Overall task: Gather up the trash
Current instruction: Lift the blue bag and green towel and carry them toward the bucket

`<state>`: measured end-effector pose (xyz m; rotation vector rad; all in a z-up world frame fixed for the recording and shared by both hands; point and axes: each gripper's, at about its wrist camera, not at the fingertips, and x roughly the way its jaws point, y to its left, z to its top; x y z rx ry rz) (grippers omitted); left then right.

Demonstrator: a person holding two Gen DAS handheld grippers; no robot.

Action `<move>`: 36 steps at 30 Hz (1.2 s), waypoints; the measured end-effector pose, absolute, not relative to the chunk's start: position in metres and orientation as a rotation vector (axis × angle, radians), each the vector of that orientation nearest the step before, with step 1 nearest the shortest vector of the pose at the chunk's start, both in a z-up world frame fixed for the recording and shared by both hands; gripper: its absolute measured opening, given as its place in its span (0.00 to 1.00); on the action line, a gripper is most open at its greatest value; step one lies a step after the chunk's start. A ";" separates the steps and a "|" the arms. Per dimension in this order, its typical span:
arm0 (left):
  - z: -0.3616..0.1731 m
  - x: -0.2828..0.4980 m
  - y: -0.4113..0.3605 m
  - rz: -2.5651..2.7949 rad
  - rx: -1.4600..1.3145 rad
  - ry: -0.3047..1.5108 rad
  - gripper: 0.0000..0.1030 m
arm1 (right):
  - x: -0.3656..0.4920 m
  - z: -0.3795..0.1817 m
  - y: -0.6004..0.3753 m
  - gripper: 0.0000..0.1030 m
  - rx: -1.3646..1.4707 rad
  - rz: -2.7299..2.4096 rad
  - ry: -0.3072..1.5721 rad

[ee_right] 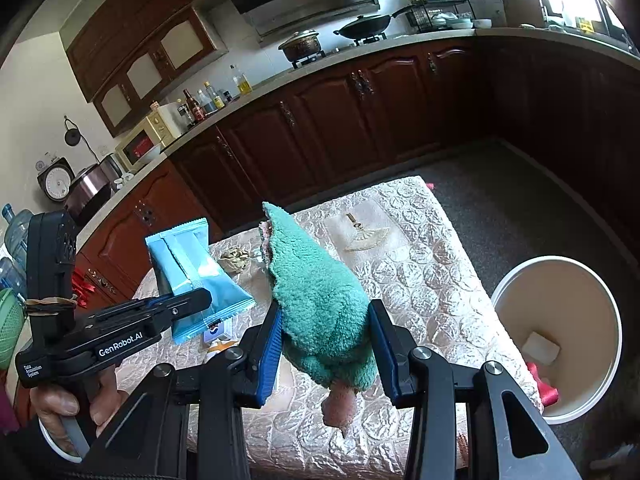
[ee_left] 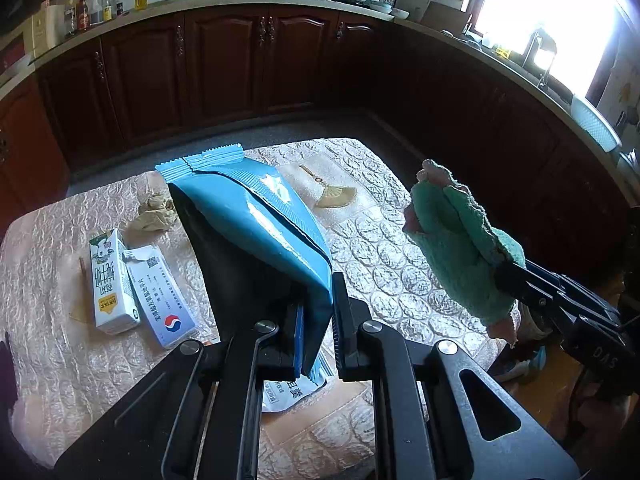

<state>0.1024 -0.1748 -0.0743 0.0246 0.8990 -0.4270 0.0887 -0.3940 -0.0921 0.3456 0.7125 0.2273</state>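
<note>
Wrapper (ee_left: 256,224) stands lengthwise from left claw (ee_left: 316,320).

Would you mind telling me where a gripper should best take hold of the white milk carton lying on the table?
Grip the milk carton across its narrow width at mid-length, coming straight down from above. It lies flat on its long side, so its two long edges face up. One long side touches the white medicine box, so nudge them apart first or pinch nearer the free gabled end.

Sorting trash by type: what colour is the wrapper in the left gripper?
Light blue wrapper with crimped ends, clearest in the left wrist view.
</note>
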 end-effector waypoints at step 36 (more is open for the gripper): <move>-0.087 0.097 -0.280 -0.607 0.103 0.941 0.09 | 0.058 -0.102 -0.471 0.39 0.430 0.035 0.708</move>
